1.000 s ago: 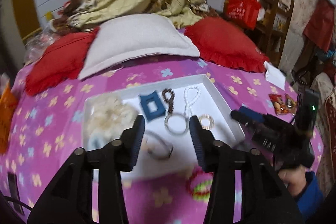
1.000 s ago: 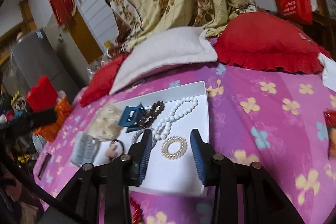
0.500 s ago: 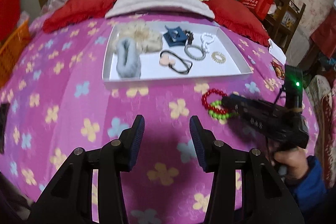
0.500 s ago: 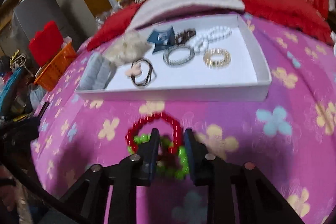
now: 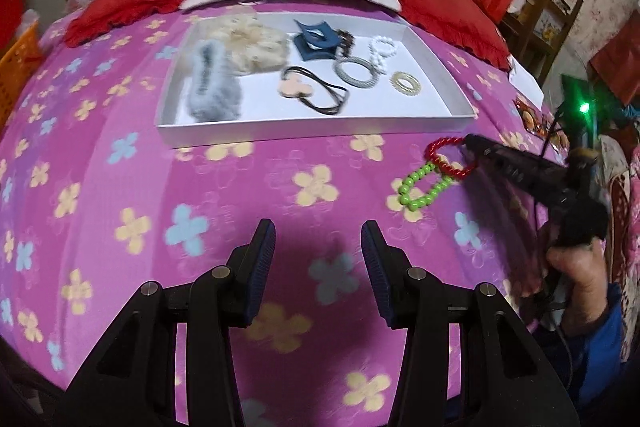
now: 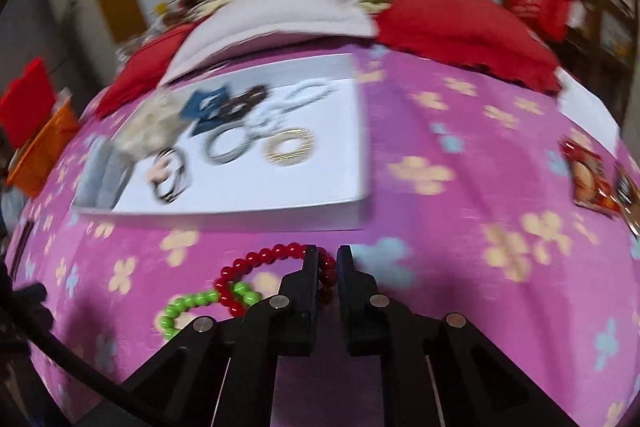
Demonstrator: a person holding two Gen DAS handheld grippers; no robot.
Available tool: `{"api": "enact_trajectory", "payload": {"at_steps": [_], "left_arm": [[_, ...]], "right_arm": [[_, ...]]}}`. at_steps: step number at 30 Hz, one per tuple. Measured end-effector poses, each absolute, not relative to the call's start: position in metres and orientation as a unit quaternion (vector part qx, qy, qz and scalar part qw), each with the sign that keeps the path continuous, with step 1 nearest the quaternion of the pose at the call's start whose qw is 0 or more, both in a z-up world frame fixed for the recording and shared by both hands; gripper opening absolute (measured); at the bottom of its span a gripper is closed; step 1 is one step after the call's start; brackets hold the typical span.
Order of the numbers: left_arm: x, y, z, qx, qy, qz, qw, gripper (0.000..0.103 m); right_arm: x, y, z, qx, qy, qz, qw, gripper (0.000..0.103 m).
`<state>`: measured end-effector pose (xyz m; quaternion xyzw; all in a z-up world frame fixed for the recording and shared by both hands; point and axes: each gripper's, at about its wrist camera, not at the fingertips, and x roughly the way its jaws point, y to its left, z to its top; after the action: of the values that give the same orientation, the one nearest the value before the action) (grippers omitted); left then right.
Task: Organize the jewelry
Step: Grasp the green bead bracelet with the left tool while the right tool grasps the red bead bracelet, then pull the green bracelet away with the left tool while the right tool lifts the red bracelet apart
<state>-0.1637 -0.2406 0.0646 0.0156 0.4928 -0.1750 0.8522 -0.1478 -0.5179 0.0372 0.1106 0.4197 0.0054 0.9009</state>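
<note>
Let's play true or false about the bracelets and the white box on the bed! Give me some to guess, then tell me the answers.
1. The red bead bracelet lies inside the white tray. False: it is on the pink flowered bedspread, in front of the tray.
2. The right gripper has closed on the red bead bracelet. True.
3. The left gripper holds the green bead bracelet. False: it is open and holds nothing.
4. The green bead bracelet touches the red one. True.
5. A gold ring-shaped bracelet lies in the tray. True.
</note>
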Motion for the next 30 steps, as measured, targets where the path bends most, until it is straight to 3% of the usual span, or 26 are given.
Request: {"api": "enact_trajectory", "payload": {"at_steps": [19, 20, 21, 22, 30], "left_arm": [[-0.128, -0.342, 0.024, 0.089, 0.506, -0.237, 0.825, 0.039], [-0.127, -0.341, 0.024, 0.086, 0.506, -0.238, 0.825, 0.037], [-0.127, -0.341, 0.024, 0.080, 0.506, -0.241, 0.824, 0.027], [-0.127, -0.340, 0.025, 0.077, 0.505, -0.242, 0.825, 0.005], [-0.136, -0.339, 0.028, 0.069, 0.510, -0.247, 0.821, 0.001]], "right_arm": [[-0.139, -0.536, 0.025, 0.158, 0.446, 0.029, 0.880, 0.008], [-0.139, -0.536, 0.025, 0.158, 0.446, 0.030, 0.881, 0.008], [-0.139, -0.536, 0.025, 0.158, 0.446, 0.031, 0.881, 0.008], [-0.138, -0.536, 0.025, 0.160, 0.445, 0.033, 0.881, 0.008], [-0.143, -0.535, 0.036, 0.181, 0.413, 0.061, 0.890, 0.008]]}}
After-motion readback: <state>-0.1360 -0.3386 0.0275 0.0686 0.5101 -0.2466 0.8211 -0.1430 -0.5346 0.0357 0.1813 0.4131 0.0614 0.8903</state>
